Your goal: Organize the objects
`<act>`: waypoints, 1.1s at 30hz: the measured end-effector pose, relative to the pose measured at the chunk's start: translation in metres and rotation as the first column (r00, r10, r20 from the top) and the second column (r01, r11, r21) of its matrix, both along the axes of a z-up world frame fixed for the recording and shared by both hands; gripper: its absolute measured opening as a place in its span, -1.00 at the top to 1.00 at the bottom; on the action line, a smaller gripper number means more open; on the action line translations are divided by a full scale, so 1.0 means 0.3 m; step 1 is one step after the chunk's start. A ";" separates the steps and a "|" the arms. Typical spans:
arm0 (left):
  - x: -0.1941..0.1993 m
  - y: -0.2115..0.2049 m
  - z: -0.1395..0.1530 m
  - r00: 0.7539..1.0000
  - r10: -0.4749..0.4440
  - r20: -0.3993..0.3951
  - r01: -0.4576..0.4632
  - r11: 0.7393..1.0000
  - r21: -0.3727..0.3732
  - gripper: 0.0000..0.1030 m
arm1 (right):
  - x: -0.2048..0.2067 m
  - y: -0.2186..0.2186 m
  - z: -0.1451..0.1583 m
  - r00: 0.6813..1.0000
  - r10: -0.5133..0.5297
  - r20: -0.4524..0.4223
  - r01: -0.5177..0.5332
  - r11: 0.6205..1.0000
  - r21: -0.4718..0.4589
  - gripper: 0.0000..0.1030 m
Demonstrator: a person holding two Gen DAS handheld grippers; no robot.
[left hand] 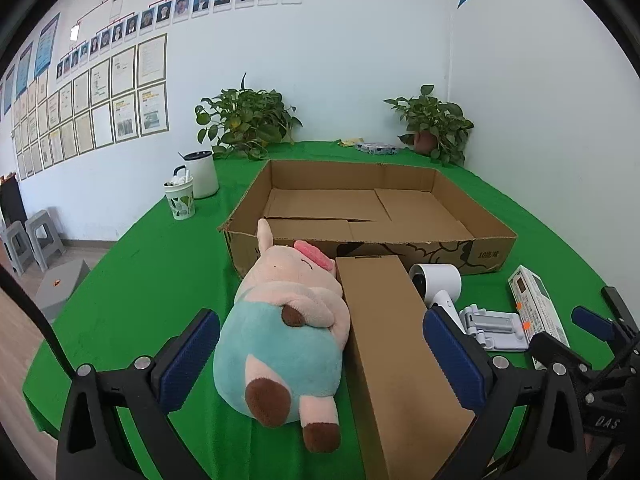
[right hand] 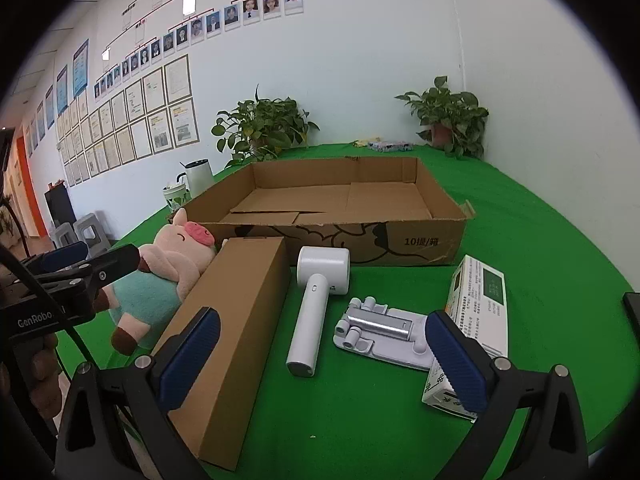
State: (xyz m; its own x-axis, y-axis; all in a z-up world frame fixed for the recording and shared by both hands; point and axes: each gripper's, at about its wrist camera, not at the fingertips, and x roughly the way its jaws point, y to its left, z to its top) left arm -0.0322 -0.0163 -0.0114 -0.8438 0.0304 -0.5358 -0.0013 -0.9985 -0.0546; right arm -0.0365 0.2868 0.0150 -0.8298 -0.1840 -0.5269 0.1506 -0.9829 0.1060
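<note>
A wide, shallow cardboard tray box (left hand: pixel 436 252) (right hand: pixel 424 240) lies empty on the green table. In front of it lie a pink and teal plush pig (left hand: pixel 288 328) (right hand: pixel 160 280), a long brown carton (left hand: pixel 396 352) (right hand: pixel 236 328), a white hair dryer (left hand: pixel 438 284) (right hand: pixel 316 304), a grey folding stand (left hand: pixel 494 326) (right hand: pixel 384 330) and a white printed box (left hand: pixel 536 304) (right hand: pixel 476 316). My left gripper (left hand: pixel 320 356) is open, its fingers either side of the pig and carton. My right gripper (right hand: pixel 322 360) is open over the dryer handle and stand. The left gripper also shows in the right wrist view (right hand: pixel 92 264).
Two potted plants (left hand: pixel 248 120) (left hand: pixel 434 128) stand at the table's back by the wall. A white kettle (left hand: pixel 202 174) and a patterned cup (left hand: pixel 180 198) stand at the back left. Small packets (left hand: pixel 376 147) lie at the back. Grey stools (left hand: pixel 28 240) stand on the floor left.
</note>
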 end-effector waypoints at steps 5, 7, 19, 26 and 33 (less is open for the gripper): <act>-0.023 -0.026 -0.042 0.999 0.018 0.028 -0.018 1.000 -0.006 -0.99 | -0.088 0.195 -0.041 0.982 -0.172 0.079 0.169 0.985 0.034 -0.98; -0.032 -0.029 -0.059 0.999 0.014 0.041 -0.015 1.000 0.004 -0.99 | -0.136 0.271 -0.083 0.957 -0.236 0.170 0.227 0.971 0.069 -0.98; -0.063 -0.062 -0.079 0.997 0.005 0.076 -0.006 1.000 0.015 -0.99 | -0.179 0.225 -0.219 0.933 -0.143 0.330 0.110 0.987 0.116 -0.27; -0.071 -0.108 -0.079 0.995 0.030 0.098 -0.033 0.999 0.031 -0.99 | -0.158 0.167 -0.156 0.965 -0.025 0.262 -0.015 0.989 0.149 -0.44; -0.085 -0.145 -0.075 0.994 0.038 0.104 -0.040 0.999 0.022 -0.99 | -0.136 0.167 -0.092 0.970 -0.091 0.226 0.046 0.980 0.196 -0.66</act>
State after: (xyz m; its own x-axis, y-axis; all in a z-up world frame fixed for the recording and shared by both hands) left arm -0.0577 -0.0599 -0.0339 -0.7846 0.0124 -0.6199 0.0444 -0.9961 -0.0761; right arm -0.0774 0.3368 -0.0127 -0.6870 -0.0104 -0.7266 0.0753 -0.9955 -0.0571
